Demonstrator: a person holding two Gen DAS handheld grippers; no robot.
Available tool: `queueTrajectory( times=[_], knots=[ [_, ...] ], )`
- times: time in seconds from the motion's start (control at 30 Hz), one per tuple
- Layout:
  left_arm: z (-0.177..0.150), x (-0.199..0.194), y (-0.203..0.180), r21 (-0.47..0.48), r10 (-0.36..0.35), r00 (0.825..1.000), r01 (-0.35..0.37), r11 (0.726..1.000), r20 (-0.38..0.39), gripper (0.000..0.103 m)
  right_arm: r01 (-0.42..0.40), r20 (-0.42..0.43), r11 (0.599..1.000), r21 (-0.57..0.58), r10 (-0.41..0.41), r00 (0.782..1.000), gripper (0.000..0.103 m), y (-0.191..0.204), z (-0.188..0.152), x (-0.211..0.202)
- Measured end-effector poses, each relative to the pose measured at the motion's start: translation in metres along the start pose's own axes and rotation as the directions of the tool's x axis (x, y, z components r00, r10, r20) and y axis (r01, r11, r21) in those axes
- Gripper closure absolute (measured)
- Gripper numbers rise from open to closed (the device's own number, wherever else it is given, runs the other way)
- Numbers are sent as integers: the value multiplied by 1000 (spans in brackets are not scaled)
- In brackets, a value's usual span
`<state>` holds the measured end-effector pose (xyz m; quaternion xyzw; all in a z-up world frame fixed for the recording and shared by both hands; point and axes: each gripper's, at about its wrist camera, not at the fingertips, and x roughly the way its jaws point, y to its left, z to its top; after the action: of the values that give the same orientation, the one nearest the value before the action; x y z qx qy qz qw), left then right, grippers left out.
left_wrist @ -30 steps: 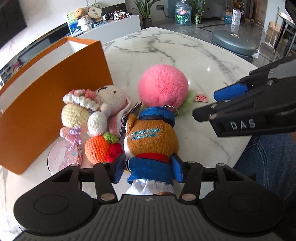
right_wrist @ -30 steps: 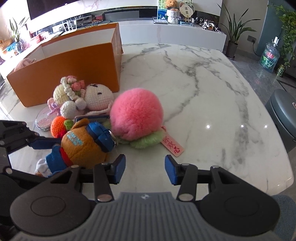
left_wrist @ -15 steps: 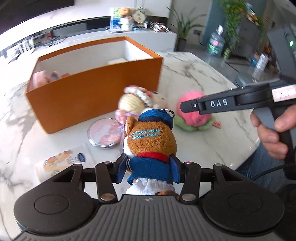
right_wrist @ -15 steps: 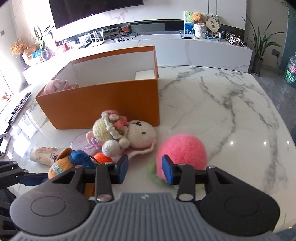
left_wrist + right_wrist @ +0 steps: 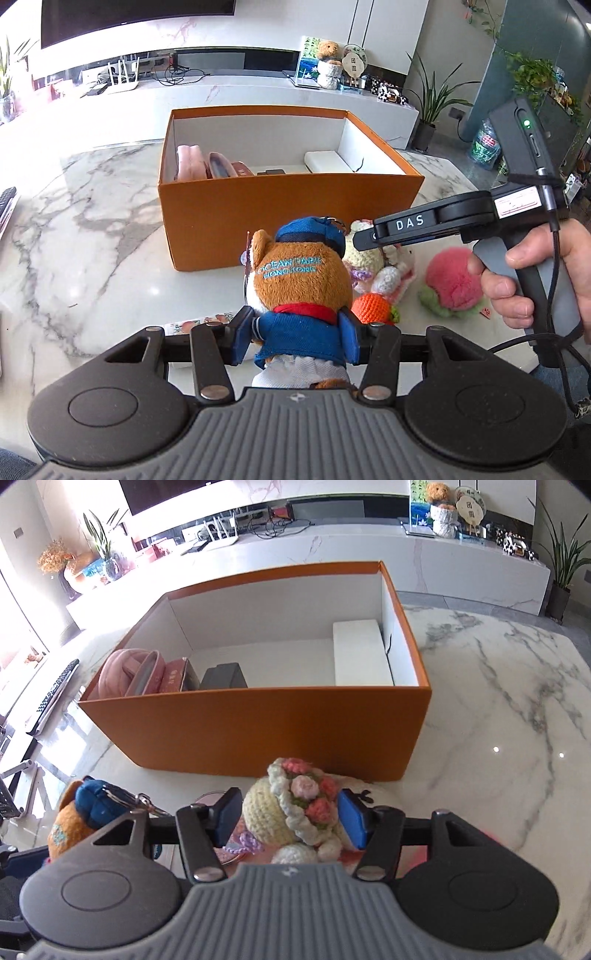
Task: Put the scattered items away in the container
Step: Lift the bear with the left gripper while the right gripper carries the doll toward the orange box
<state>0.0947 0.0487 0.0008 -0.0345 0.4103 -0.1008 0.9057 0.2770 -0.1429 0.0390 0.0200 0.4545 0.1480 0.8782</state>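
My left gripper [image 5: 297, 338] is shut on a brown plush bear [image 5: 301, 291] in a blue cap and jacket and holds it above the table, in front of the orange box [image 5: 288, 214]. The bear also shows in the right wrist view [image 5: 79, 819]. My right gripper [image 5: 290, 818] is open, with its fingers on either side of the crochet doll [image 5: 291, 808] with a flower crown, which lies on the table beside the box's [image 5: 258, 731] near wall. A pink pompom toy [image 5: 452, 282] and an orange crochet fruit [image 5: 371, 308] lie on the marble.
The box holds pink items [image 5: 129, 672], a dark block [image 5: 223, 677] and a white box [image 5: 360, 651]. A round pink disc [image 5: 218, 797] lies under the doll. A printed packet [image 5: 192, 325] lies near the table's front edge. A keyboard [image 5: 55, 698] is at far left.
My left gripper has lifted the bear off the table and swung to face the box. My right gripper has moved left from the pompom to straddle the crochet doll.
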Motion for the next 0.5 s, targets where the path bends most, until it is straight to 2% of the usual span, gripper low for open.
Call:
queueTrajectory(
  times=[0.1, 0.33, 0.5],
  knots=[
    [0, 0, 5, -17, 9, 1000, -9, 1000, -5, 47, 18, -30, 1000, -14, -18, 999, 41, 5, -1, 15],
    [-2, 3, 10, -38, 19, 1000, -20, 999, -19, 47, 26, -31, 996, -81, -29, 999, 41, 7, -4, 14],
    [-3, 2, 9, -40, 19, 1000, -20, 999, -20, 47, 34, -44, 994, -107, -39, 998, 35, 8, -9, 14]
  ],
)
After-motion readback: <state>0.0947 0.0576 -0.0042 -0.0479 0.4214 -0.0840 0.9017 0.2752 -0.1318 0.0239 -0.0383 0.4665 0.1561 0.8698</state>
